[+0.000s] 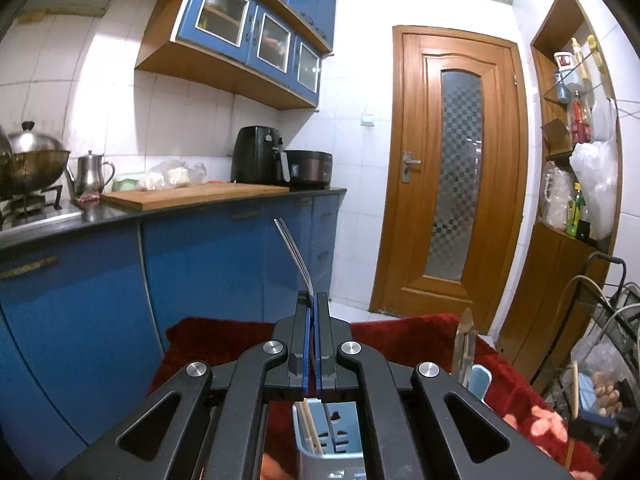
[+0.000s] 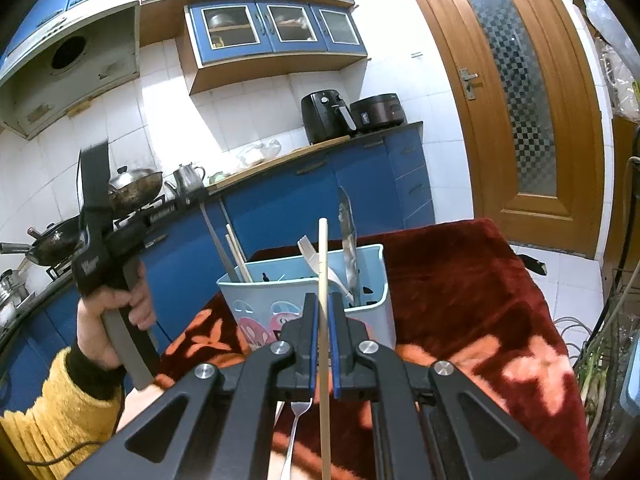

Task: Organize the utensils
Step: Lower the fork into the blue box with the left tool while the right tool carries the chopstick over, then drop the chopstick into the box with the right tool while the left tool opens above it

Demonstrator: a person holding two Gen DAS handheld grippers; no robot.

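My left gripper [image 1: 313, 300] is shut on a thin steel utensil handle [image 1: 294, 256] that sticks up and away from it, above the light blue utensil holder [image 1: 332, 450]. My right gripper [image 2: 323, 300] is shut on a pale wooden chopstick [image 2: 323, 256], held upright just in front of the light blue holder [image 2: 280, 300]. The holder stands on a red cloth [image 2: 460, 300] and holds chopsticks [image 2: 238, 256], a white spoon [image 2: 314, 258] and a steel blade [image 2: 347, 236]. A fork [image 2: 296, 432] lies on the cloth under my right gripper. The left hand-held gripper [image 2: 96, 216] shows at the left.
A blue kitchen counter [image 1: 200, 204] with a cutting board [image 1: 192, 194], kettle, wok and air fryer [image 1: 258, 156] runs behind. A wooden door [image 1: 456, 168] stands at the far right. A wire rack [image 1: 608, 320] with bags is at the right edge.
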